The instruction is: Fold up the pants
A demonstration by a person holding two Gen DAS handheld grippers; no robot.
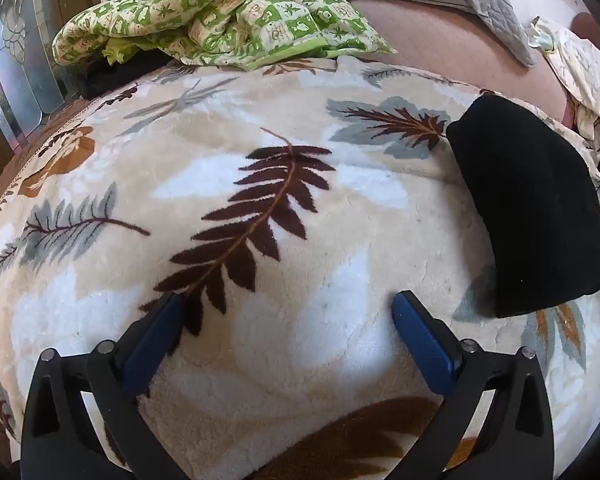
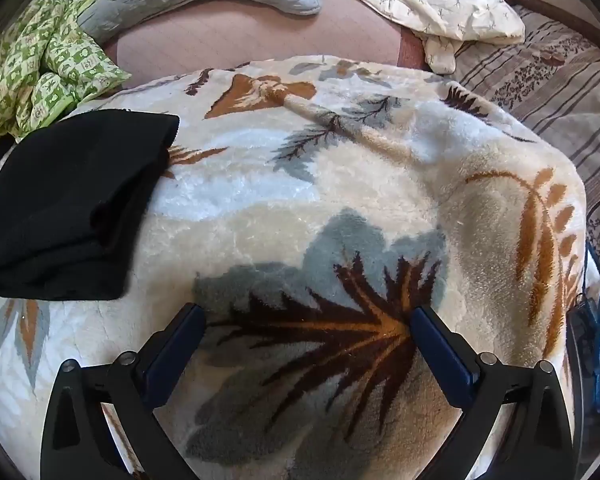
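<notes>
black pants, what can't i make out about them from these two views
- Black pants, left wrist view: right side cut off by the picture's edge.
- Black pants, right wrist view: left end cut off by the edge; layers too dark to count.
- Waistband and leg ends: not distinguishable in either view.

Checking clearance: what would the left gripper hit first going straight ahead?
Probably the cream fleece leaf-print blanket. The open left gripper points down at it; the folded black pants lie off to its right.
</notes>
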